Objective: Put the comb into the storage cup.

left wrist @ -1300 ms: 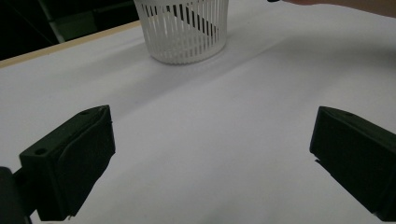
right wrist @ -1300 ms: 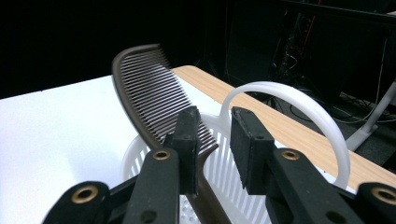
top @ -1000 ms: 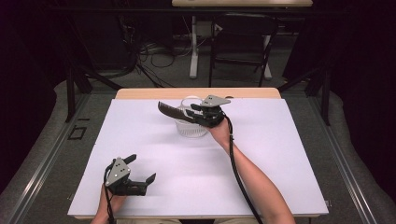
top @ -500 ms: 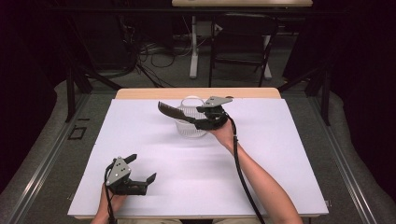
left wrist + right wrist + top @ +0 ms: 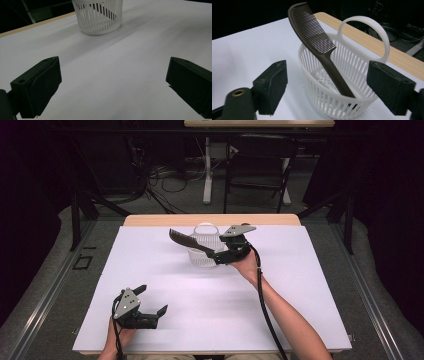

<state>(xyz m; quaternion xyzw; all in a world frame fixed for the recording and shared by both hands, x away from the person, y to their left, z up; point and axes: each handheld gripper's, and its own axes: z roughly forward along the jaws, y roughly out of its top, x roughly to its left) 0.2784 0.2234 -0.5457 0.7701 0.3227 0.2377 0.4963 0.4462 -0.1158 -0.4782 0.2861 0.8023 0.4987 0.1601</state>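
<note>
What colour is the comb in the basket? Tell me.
Dark brown comb, clearest in the right gripper view.

Bright, even overhead light on the white table point(image 5: 150, 270), dark surroundings, soft shadows, slightly soft focus.

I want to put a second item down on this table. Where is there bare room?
Bare: the left half between the basket and left tongs, and the right side beyond the right tongs. Crowded: the far middle, where the comb leans in the basket.
</note>
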